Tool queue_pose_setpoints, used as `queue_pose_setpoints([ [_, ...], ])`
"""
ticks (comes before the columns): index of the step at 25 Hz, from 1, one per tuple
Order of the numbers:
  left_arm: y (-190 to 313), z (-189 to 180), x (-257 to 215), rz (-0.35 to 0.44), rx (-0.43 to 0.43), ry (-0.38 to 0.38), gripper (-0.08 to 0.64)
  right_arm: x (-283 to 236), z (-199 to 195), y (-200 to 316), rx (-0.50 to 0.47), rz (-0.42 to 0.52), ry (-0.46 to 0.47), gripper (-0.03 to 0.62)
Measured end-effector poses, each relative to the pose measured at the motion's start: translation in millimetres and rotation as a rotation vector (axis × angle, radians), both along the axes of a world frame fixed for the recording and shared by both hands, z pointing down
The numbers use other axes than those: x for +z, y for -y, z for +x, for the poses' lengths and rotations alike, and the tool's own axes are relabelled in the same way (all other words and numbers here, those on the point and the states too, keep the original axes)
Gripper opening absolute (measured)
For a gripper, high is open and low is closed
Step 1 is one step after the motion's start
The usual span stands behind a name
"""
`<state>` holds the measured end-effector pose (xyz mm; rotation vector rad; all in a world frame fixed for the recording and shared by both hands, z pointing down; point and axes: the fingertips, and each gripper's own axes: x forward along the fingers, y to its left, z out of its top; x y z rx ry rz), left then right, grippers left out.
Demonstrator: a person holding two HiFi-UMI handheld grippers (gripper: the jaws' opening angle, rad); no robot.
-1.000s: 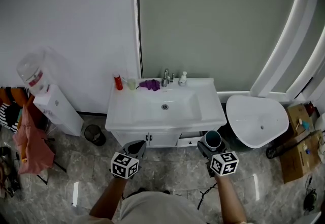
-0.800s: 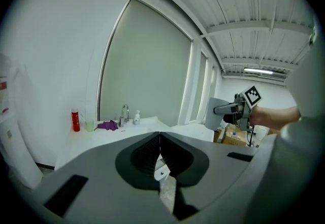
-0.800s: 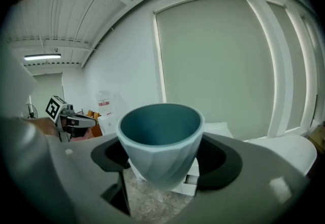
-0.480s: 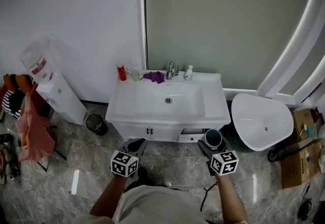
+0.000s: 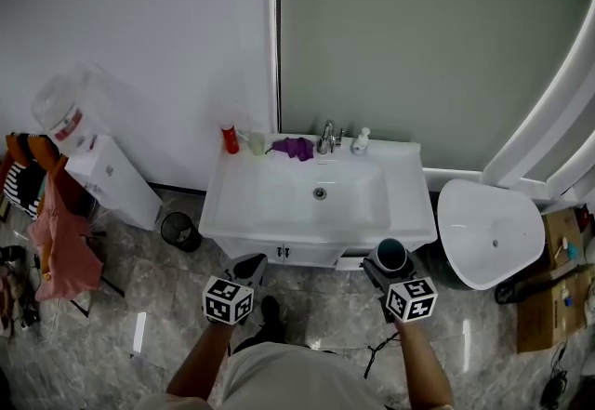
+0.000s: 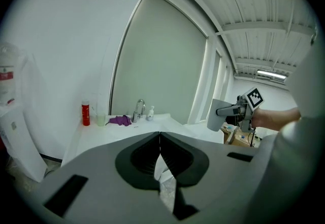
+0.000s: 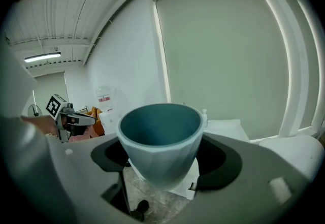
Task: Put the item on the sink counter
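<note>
A teal-blue cup [image 5: 390,255] stands upright between the jaws of my right gripper [image 5: 388,267], which is shut on it, just in front of the white sink counter [image 5: 409,213] at its right corner. In the right gripper view the cup [image 7: 161,139] fills the middle, its mouth facing up. My left gripper [image 5: 247,268] hovers before the counter's left front with nothing in it. Its jaws meet in the left gripper view [image 6: 160,139], where the counter [image 6: 101,134] lies ahead.
At the back of the counter stand a red bottle [image 5: 229,139], a pale cup [image 5: 256,143], a purple cloth [image 5: 297,149], the faucet [image 5: 327,137] and a soap bottle [image 5: 359,141]. A water dispenser [image 5: 84,152] and a bin [image 5: 177,231] are left; a white tub [image 5: 491,231] is right.
The sink counter has drifted to the right in the head view as the camera turned. Both grippers keep their places and the cup stays held.
</note>
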<state>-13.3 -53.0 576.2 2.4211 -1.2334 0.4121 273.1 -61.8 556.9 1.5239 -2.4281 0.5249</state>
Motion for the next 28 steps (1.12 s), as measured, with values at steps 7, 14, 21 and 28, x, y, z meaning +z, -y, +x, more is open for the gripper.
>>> queue_pose_setpoints([
  [7, 75.6, -37.8, 5.3, -0.013, 0.001, -0.004, 0.008, -1.0, -36.1, 69.8, 0.006, -0.001, -0.009, 0.394],
  [14, 140.8, -71.3, 9.4, -0.021, 0.022, 0.007, 0.008, 4.9, -73.8, 133.6, 0.008, -0.01, -0.022, 0.394],
  [21, 191.9, -96.1, 12.0, -0.024, 0.027, 0.015, 0.008, 4.5, -108.7, 186.9, -0.018, -0.008, -0.047, 0.394],
  [28, 225.4, -101.5, 23.0, -0.049, -0.036, 0.004, 0.008, 9.3, -129.2, 231.9, -0.101, -0.023, -0.067, 0.394],
])
